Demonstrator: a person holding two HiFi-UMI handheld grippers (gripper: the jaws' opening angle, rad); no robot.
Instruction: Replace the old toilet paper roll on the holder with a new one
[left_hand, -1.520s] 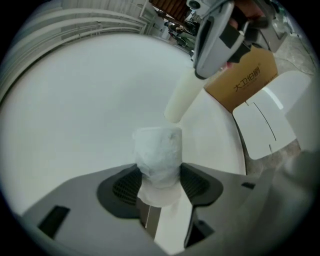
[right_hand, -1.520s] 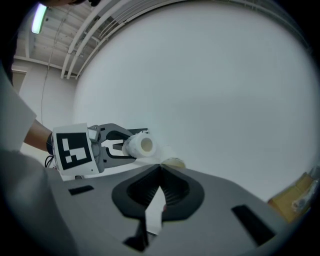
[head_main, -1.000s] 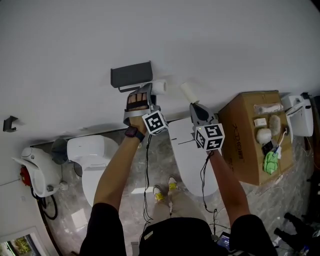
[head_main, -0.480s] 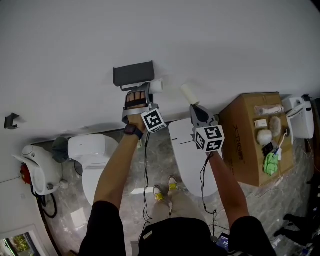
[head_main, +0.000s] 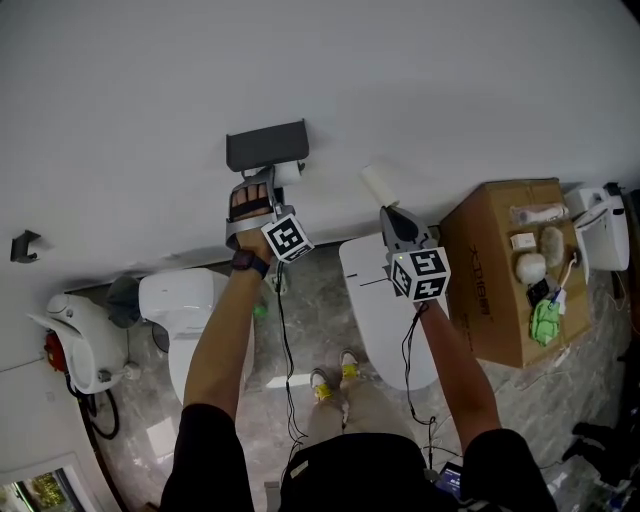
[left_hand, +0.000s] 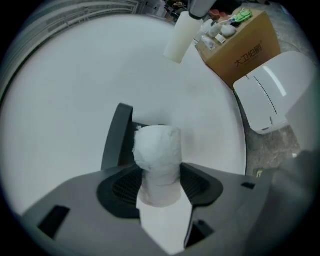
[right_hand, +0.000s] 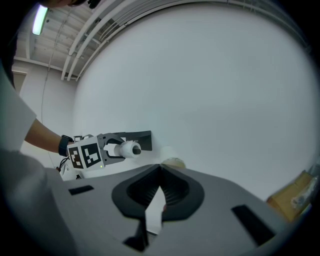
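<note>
— Slid left gripper (left_hand: 159, 174) leftward along wall (head_main: 450, 80) since a second ago; carried roll (left_hand: 157, 147) from right of holder (head_main: 265, 147) to its near side, by its right end. Held right gripper (head_main: 392, 212) in place.
— Noted. Big things first?
— White wall, far, across the whole width. White toilet (head_main: 185, 310) on the floor, near left. White lid (head_main: 375, 310) on the floor too, between toilet and box (head_main: 490, 270). Brown box at right, against wall, with small bits on top.
— Then holder?
— Dark grey, fixed to wall, left of centre. Seen from left gripper view as a dark plate just left of roll and beyond it; cannot tell whether touching.
— Left gripper's grip?
— Clamped on roll, squeezed from both sides. White, ragged at the edge, poking out past the tips toward wall.
— And right gripper?
— Jaws together, pinched on tube (head_main: 378, 185) at the tips. Cream, smooth, tilted, pointing off toward wall. Well right of holder and apart from roll.
</note>
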